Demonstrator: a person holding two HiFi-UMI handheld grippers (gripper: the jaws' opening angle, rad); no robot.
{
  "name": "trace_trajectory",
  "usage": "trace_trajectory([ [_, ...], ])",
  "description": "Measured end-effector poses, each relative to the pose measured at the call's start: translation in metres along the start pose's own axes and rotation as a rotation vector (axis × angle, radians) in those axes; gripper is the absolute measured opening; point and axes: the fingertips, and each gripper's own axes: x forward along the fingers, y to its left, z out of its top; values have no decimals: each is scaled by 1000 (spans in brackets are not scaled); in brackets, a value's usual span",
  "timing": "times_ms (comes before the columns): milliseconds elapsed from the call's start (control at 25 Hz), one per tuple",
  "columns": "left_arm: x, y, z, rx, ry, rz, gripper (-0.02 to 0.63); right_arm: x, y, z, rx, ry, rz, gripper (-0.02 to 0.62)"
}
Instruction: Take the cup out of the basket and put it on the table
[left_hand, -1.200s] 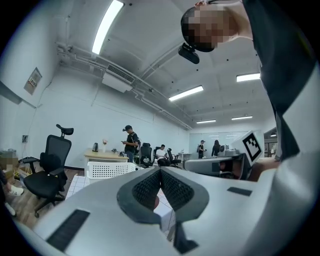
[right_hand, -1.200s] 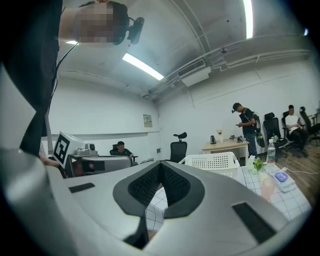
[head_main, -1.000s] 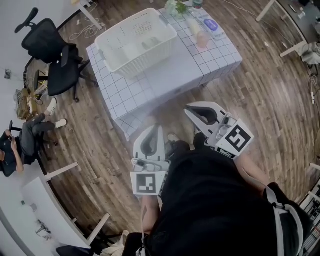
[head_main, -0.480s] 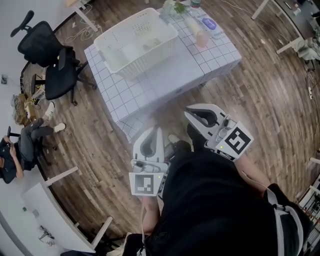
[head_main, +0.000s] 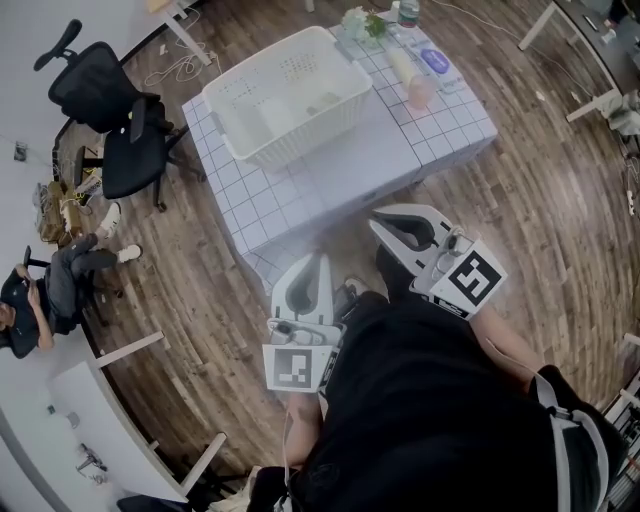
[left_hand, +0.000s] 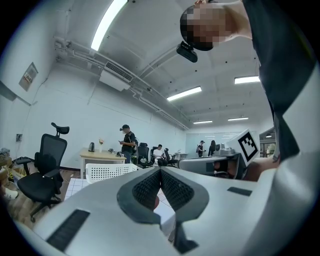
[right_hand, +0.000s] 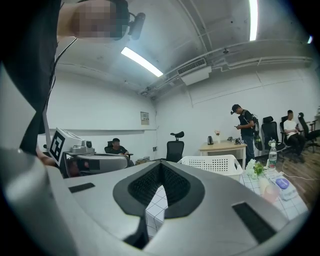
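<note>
Basket (head_main: 305, 138) slid right, upper frame — left gripper (head_main: 312, 262), right gripper (head_main: 385, 222) both clenched empty — open one before reaching in

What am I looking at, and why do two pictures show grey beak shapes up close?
No robot: a person wears a head camera, giving the view from above, and holds a grey-white two-jaw gripper in each hand. The left gripper and right gripper each carry a camera looking along their own jaws; hence the two close pictures. Both are shut, holding nothing. Ahead stands a low table under a white grid-patterned cloth. On it sit a white perforated plastic basket and, beside it, a pale pink cup. Pale things lie inside the basket; I cannot tell what.
</note>
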Motion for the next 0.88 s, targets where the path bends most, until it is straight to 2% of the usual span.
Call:
trace_trajectory([
  [200,22,6,7,-25,-2,25,9,12,-22,5,1,-6,16,14],
  [360,40,10,7,6,1,27,9,18,-41,8,10,-7,24,14],
  [880,106,16,13,4,10,59,9,33,-107,9,34,0,57,14],
])
